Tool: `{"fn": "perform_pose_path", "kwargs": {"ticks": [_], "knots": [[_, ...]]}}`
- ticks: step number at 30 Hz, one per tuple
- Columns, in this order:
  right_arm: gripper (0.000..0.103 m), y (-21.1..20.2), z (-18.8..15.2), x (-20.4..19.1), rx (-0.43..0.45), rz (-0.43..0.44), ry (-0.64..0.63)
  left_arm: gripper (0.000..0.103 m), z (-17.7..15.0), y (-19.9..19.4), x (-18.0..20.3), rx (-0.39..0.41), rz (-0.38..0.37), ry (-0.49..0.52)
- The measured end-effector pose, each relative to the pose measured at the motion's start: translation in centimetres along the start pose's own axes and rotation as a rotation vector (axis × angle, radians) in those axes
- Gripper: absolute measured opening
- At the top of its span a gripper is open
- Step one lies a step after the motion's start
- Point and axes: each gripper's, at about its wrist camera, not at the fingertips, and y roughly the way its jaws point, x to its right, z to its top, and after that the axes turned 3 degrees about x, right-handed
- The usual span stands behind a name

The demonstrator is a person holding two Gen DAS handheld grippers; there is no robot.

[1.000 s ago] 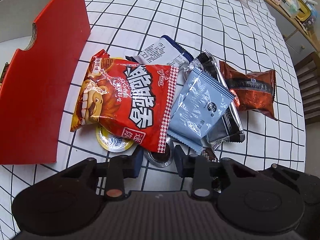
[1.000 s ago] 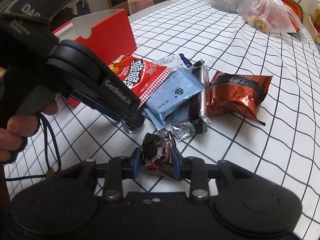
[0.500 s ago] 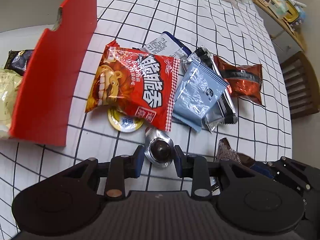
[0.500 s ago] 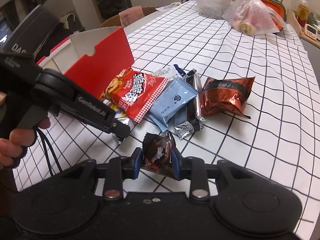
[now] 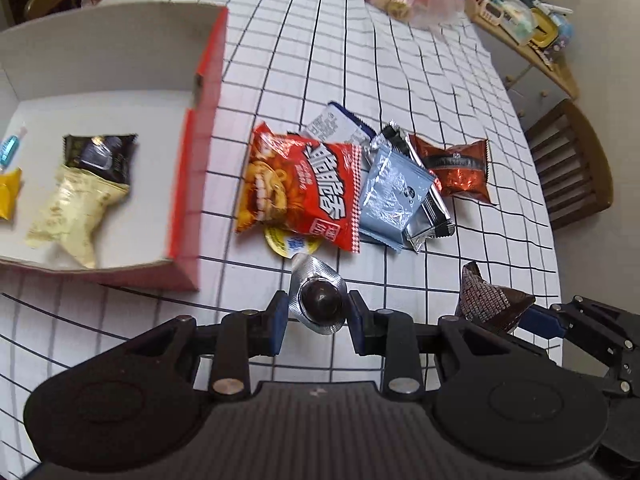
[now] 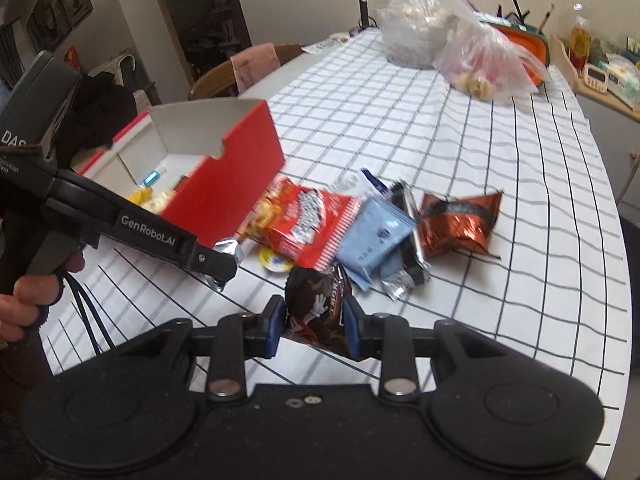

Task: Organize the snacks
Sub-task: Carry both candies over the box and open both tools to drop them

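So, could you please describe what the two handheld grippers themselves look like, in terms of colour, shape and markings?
Both are matte black plastic. Each has blue-padded fingers on black linkage bars with round silver pivots, above two disc-shaped housings. The left gripper, seen from the right wrist camera, has white "GenRobot.AI" lettering along its side, a grey pistol-style handle and dark cables hanging below. The right gripper is built alike.

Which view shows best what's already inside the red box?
The left wrist view: it looks down into the red box, showing a cream packet, a dark packet and a yellow one at the edge. The right wrist view sees the box side-on; its wall hides nearly everything inside.
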Motion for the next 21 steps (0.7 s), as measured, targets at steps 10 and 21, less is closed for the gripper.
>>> {"fn": "perform_pose_path", "kwargs": {"ticks": [10,21], "knots": [[0.03,-0.4,3.2,-6.1,0.064,-0.004,-0.027,0.03,1.2,-5.5,-3.6,0.073,-0.021,0.045],[0.03,2.2,7.0,-13.0,0.116,0.021,-0.069,0.03,3.4,-10.2,-9.9,0.158,0.011,0.047]]}}
